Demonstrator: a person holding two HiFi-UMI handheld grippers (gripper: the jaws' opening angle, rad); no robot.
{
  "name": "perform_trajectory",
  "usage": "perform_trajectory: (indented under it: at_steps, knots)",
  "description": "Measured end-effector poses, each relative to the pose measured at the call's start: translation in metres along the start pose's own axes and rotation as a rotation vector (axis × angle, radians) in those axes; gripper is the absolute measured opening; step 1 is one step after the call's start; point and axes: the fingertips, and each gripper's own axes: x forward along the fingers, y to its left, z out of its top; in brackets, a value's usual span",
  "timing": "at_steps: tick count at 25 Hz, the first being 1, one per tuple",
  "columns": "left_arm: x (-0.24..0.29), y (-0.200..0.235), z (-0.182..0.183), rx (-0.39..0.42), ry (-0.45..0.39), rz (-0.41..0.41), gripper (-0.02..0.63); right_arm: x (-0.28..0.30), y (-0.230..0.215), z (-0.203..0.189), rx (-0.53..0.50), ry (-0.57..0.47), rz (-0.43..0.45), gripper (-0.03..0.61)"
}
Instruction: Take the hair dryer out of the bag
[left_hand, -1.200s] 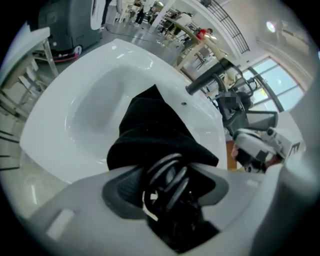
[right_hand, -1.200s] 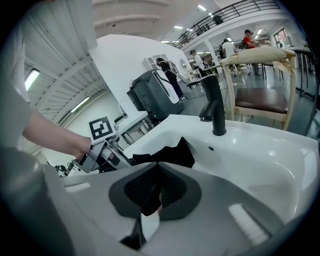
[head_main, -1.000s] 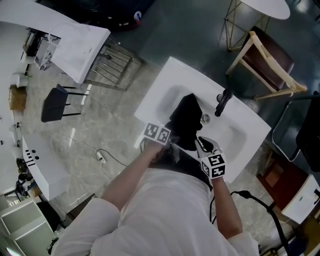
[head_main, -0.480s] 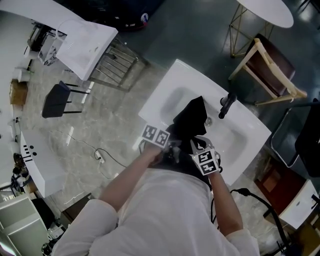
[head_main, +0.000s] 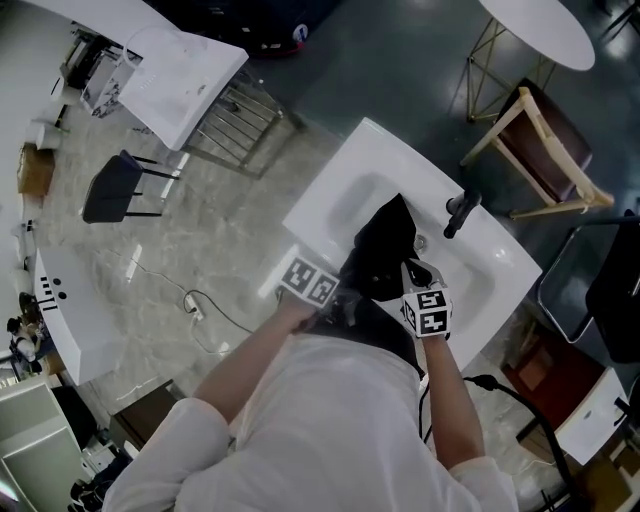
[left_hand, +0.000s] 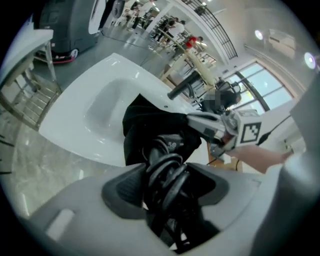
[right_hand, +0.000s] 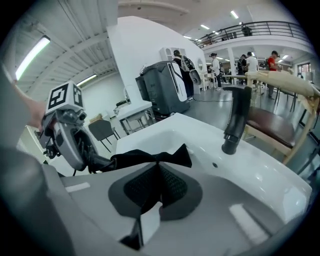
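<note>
Hair dryer (left_hand: 167, 147) first: its dark body pokes out of the mouth of the black bag (head_main: 385, 245), which lies slumped across the basin of the white sink (head_main: 335, 180), just in front of the faucet (head_main: 460, 212). As far as I can judge, most of the dryer is not yet clear of the cloth.

My left tool (left_hand: 167, 172) is clamped around the dryer's coiled cord (left_hand: 172, 200). The loops fill the gap between the pads, and that gives me a firm handle for drawing the dryer out.

My right tool (right_hand: 157, 175) has just been closing. Its jaws are now pressed together, with a fold of the bag's fabric pinched between them. I read that grip as an anchor: if the cloth is pinned on one side, the bag should stay down in the sink and not ride up with the dryer.

The two tools sit close together over the bag's open end and are angled downward. Pulling from there should work along the line of the opening and not against the cloth.
</note>
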Motion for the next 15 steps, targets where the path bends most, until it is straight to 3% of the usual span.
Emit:
perform_trajectory:
  at_steps: [9,15]
  knots:
    - [-0.014,-0.020,-0.013,0.003,-0.093,-0.132,0.244,-0.002,-0.020,0.004,0.003,0.003,-0.066,0.014]
    - [-0.045,-0.034,-0.014,-0.035,-0.246,-0.247,0.244,-0.009,-0.018,-0.001,0.006,0.011,-0.080,0.014]
